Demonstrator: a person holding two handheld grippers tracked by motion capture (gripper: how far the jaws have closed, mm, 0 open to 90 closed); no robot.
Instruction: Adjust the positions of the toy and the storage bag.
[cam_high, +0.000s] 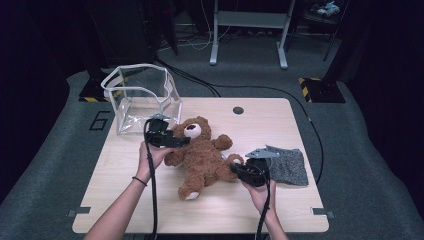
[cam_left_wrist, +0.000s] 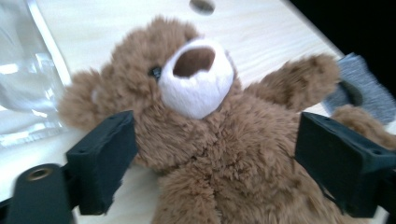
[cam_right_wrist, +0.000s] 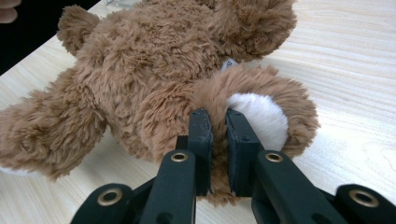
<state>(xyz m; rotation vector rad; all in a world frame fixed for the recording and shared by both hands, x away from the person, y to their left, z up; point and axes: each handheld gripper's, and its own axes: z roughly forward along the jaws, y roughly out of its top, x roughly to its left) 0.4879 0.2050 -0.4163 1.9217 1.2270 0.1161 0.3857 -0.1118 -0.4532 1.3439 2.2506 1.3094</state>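
- The teddy bear (cam_high: 202, 157) lies on its back near the middle of the wooden table (cam_high: 125, 200), head toward the far edge, limbs sprawled out.
- Your left gripper (cam_high: 181, 142) sits at the bear's head end, just beside the shoulder and ear nearest your left hand (cam_high: 152, 156).
- In the left gripper view your jaws stand spread wide. The bear's chest (cam_left_wrist: 219, 140) lies in the gap between the two black pads (cam_left_wrist: 105, 154).
- The pad on the left of that view looks to brush the fur at the bear's side, but the picture is soft there and I cannot tell whether it truly touches. The other pad stands clear of the body, near the raised arm.
- Nothing is pinched by the left jaws: the bear rests on the table under them.
- Your right gripper (cam_high: 239, 171) is at the bear's foot (cam_right_wrist: 261, 116), on the side toward the grey cloth (cam_high: 290, 166).
- In the right gripper view your fingers (cam_right_wrist: 201, 140) are pressed nearly together, pinching a fold of brown fur at the rim of the foot, just beside its white sole.
- The rest of the bear stretches away from those fingers, its other leg lying flat on the wood at the left of that view.
- A clear plastic bag (cam_high: 142, 95) stands open at the far left corner of the table, just behind the bear's head and apart from both grippers.
- The grey cloth lies flat by the right edge, close behind your right hand (cam_high: 260, 192).
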